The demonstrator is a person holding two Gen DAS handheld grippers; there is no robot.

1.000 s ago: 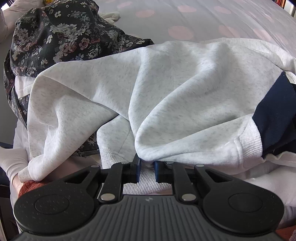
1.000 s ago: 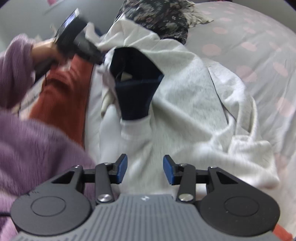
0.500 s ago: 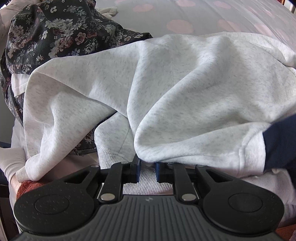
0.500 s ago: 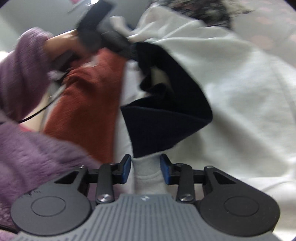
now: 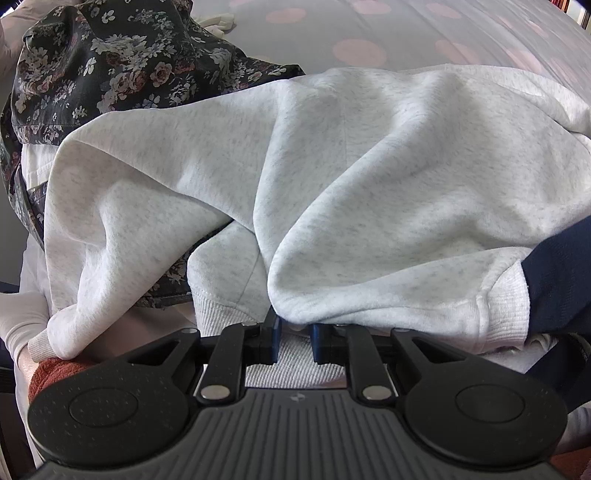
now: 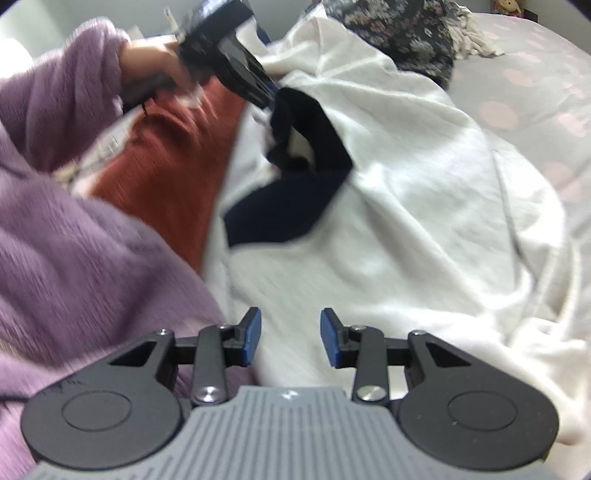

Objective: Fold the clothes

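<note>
That grey sweatshirt [image 5: 369, 177], heaped on the bed [image 5: 424, 37], looks thick, soft and floppy, best taken by its ribbed hem, where the left gripper [image 5: 293, 341] is pinched onto it while the right gripper [image 6: 290, 341] hangs wide and empty; sleeves and navy collar lie half buried, the right view blurred

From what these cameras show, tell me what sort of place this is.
Probably a bedroom at home. Laundry is piled on a bed with a grey sheet with pink dots: a light grey sweatshirt, a dark floral garment and a rust-red knit.
</note>
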